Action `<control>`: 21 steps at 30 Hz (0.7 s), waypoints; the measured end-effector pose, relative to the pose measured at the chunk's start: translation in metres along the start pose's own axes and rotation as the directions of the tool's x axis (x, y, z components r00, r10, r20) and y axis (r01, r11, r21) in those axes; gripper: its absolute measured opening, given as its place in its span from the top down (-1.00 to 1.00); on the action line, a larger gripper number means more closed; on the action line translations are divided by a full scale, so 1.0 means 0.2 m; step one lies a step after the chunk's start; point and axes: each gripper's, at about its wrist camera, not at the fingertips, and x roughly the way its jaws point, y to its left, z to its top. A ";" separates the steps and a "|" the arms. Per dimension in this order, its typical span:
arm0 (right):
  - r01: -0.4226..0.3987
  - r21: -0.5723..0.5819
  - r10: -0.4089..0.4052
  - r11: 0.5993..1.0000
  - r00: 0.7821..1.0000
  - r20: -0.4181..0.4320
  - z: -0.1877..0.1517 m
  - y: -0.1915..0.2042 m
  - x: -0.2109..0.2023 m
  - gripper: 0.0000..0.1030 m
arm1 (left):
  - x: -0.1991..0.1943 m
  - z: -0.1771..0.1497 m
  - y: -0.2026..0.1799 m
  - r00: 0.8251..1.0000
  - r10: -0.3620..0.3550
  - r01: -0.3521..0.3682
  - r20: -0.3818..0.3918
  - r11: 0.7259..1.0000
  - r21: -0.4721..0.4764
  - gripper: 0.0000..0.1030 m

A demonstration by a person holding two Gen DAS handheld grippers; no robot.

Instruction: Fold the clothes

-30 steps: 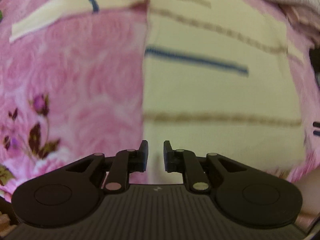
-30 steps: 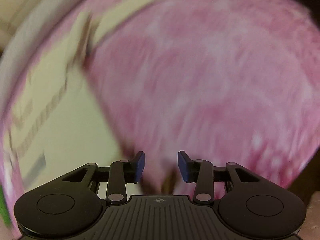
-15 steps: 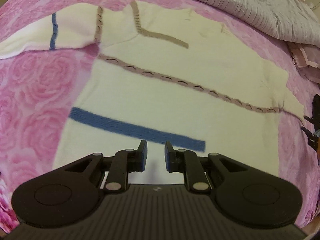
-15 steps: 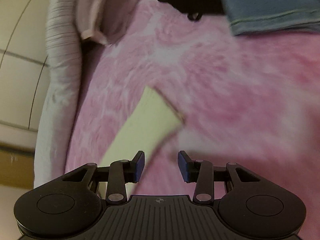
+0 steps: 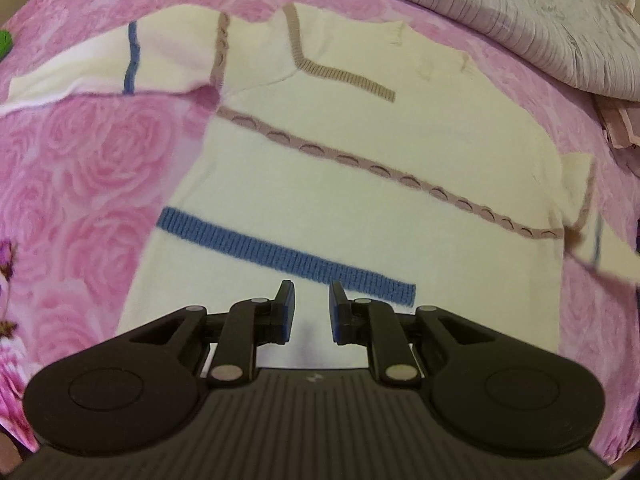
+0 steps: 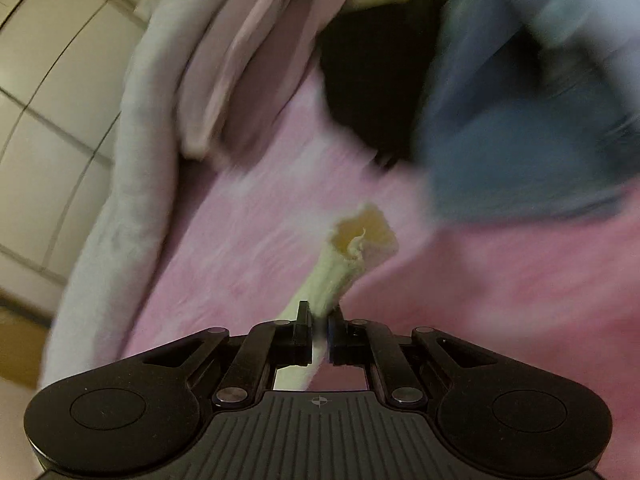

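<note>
Cream sweater (image 5: 360, 184) spread flat mid-bed on pink rose bedspread (image 5: 92, 168). Right tool (image 6: 319, 330) just clamped onto sleeve cuff (image 6: 352, 256); left tool (image 5: 311, 312) released, hovering over hem. Sleeve-fold step; next probably swing sleeve across body, keeping grip.

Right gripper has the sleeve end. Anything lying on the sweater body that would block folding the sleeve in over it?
Nothing visible. The right gripper has just closed its jaws on the sleeve. The cream sweater lies flat on the pink bedspread with its body bare; the left gripper hangs open above the hem, not touching.
</note>
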 end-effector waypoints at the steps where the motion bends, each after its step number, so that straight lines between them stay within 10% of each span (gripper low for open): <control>1: 0.045 0.016 -0.046 0.999 0.999 0.029 0.02 -0.07 -0.06 0.90 | 0.01 -0.01 0.00 1.000 -0.006 0.006 -0.004 1.000 -0.002 0.75; 12: 0.301 0.109 -0.289 0.947 0.950 -0.118 -0.13 -0.46 -0.05 0.80 | -0.01 -0.10 0.18 0.999 0.024 -0.022 0.022 0.997 -0.072 0.51; 18: 0.575 -0.080 -0.580 0.814 0.812 -0.063 -0.16 -0.18 -0.15 0.01 | -0.06 -0.04 0.61 0.993 0.078 -0.054 0.085 0.964 -0.259 0.36; 21: 0.537 -0.016 -0.537 0.843 0.842 -0.052 -0.25 -0.10 -0.24 -0.04 | -0.04 0.05 0.90 0.989 0.099 -0.053 0.107 0.927 -0.370 0.34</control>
